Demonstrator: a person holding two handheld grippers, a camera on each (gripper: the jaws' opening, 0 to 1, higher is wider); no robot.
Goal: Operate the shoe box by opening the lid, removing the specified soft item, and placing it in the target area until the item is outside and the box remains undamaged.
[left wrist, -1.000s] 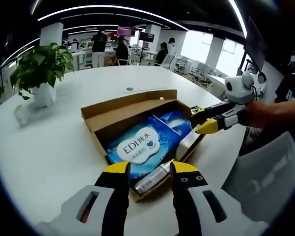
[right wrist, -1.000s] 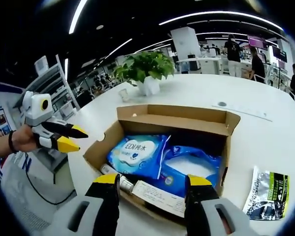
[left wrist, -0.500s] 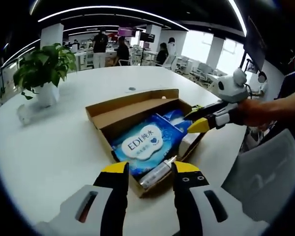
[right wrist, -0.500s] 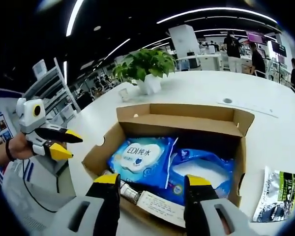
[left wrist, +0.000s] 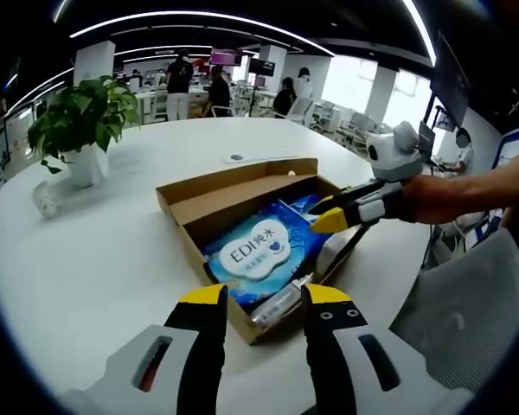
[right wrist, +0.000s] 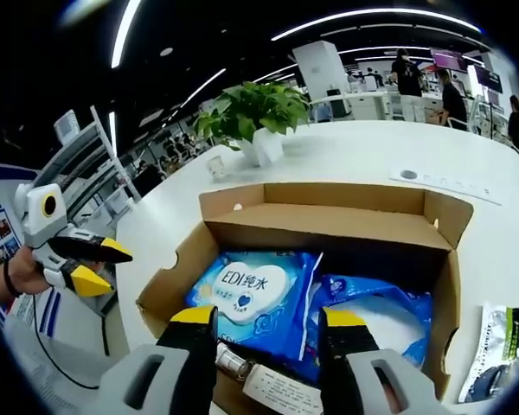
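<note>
An open cardboard shoe box point(left wrist: 183, 201) point(right wrist: 329, 226) lies on the white round table, its lid folded back. Inside lies a blue wet-wipes pack point(left wrist: 258, 252) point(right wrist: 246, 290) marked EDI, a second blue pack point(right wrist: 376, 316) beside it, a small bottle point(left wrist: 275, 303) point(right wrist: 232, 361) and a white carton point(right wrist: 281, 393). My left gripper point(left wrist: 259, 296) is open, hovering just short of the box's near end. My right gripper point(right wrist: 264, 316) is open, its tips above the wipes pack; in the left gripper view it point(left wrist: 323, 213) reaches over the box's right edge, held by a hand.
A potted plant point(left wrist: 76, 121) point(right wrist: 255, 117) stands on the table beyond the box. A printed foil pouch point(right wrist: 500, 350) lies on the table right of the box. People stand at desks in the background point(left wrist: 199, 82). A grey chair back point(left wrist: 467, 303) sits at the table's edge.
My right gripper has moved forward and down over the box, closer to the EDI pack. The left gripper has stayed open and nearly still.
</note>
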